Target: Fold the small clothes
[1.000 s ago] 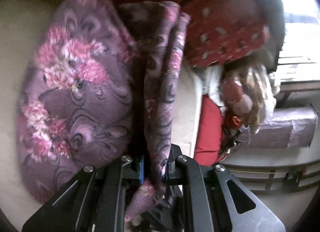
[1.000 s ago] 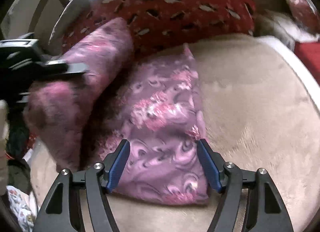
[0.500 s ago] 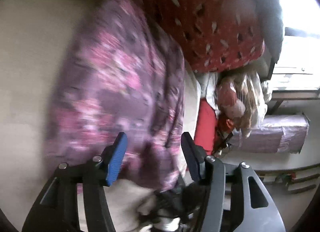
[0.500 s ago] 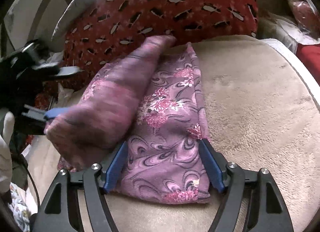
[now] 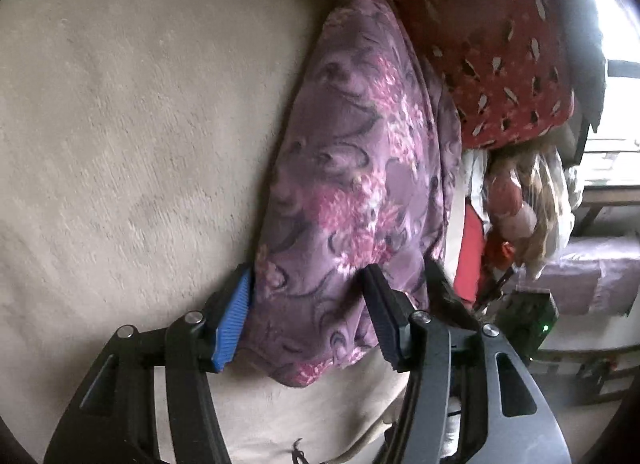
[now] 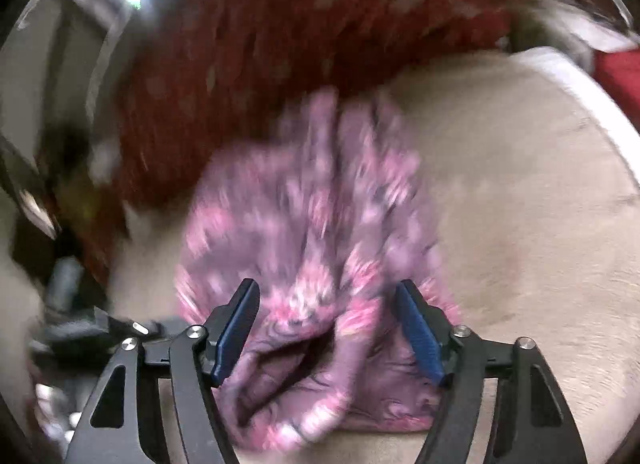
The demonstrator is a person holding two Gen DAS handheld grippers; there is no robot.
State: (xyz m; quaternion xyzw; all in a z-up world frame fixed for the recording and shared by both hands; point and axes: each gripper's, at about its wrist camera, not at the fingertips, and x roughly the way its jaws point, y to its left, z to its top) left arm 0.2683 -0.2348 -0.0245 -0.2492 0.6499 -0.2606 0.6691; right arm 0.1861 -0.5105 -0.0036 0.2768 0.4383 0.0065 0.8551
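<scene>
A small purple garment with pink flowers (image 5: 352, 199) lies folded lengthwise on a beige plush cushion (image 5: 140, 123). My left gripper (image 5: 308, 316) is open, its fingers on either side of the garment's near end, holding nothing. The right wrist view is motion-blurred; the garment (image 6: 320, 232) lies there too, with a fold opening at its near end. My right gripper (image 6: 328, 328) is open over that near end, fingers spread on both sides.
A dark red patterned pillow (image 5: 480, 43) lies against the garment's far edge; it also shows in the right wrist view (image 6: 280, 43). Beyond the cushion edge are a red cloth (image 5: 472, 248), a bag of items (image 5: 524, 203) and a purple wrapped bundle (image 5: 580, 280).
My left gripper let go of the raised fabric edge and opened; the flap dropped over the rest of the garment. The right gripper stayed open and is now moving, blurring its view.
</scene>
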